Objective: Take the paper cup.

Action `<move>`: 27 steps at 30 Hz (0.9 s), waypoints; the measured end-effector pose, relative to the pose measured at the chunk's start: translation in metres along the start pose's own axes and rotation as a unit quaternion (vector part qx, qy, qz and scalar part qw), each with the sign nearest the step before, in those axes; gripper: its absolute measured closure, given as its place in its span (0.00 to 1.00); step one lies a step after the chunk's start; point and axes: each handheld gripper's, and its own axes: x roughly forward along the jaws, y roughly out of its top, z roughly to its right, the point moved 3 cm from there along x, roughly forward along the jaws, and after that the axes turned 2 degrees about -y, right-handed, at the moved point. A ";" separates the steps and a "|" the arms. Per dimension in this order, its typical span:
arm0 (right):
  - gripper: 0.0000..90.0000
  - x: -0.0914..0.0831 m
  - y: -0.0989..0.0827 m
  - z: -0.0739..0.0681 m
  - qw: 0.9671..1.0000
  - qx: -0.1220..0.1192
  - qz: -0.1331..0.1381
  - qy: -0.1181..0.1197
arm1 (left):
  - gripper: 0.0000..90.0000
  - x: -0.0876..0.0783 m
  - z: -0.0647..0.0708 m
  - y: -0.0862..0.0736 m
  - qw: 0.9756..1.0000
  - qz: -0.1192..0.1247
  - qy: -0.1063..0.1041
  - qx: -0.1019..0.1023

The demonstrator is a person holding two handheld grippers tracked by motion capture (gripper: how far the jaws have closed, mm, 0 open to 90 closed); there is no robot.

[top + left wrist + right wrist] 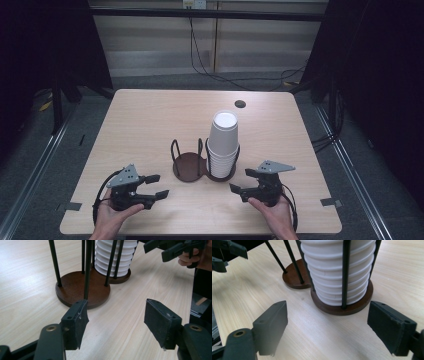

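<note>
The stack of paper cups (223, 145) in the holder (202, 167) looks light, thin-walled and crushable, best gripped gently near the top rim; both grippers' fingers (75, 322) stand open, empty.

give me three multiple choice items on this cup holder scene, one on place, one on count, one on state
1. Where does the stack of white paper cups stand?
A. in the right ring of the holder
B. in the left ring
C. flat on the table

2. How many round brown bases does the cup holder have?
A. one
B. two
C. four

3. How is the left claw?
A. shut on a cup
B. open, holding nothing
C. shut on a rod

Answers:
1 A, the high view shows the stack inside the right ring's rods.
2 B, two joined discs show.
3 B, the left gripper view shows its pads apart over bare table.
</note>
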 end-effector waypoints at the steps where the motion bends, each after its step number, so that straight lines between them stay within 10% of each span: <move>1: 0.21 -0.001 0.001 0.000 1.000 0.001 0.001 0.002 | 0.43 0.000 0.000 0.000 1.000 -0.002 0.000 -0.005; 9: 0.30 -0.011 0.004 -0.001 1.000 0.011 0.007 0.018 | 0.53 -0.007 -0.003 0.004 0.999 0.038 0.014 -0.006; 17: 0.35 -0.019 0.011 -0.003 0.999 0.027 0.026 0.034 | 0.49 -0.004 0.003 0.006 0.999 0.025 -0.018 -0.010; 27: 0.34 -0.028 0.020 0.003 1.000 0.024 0.013 0.000 | 0.45 -0.004 0.000 0.005 1.000 0.002 -0.004 -0.013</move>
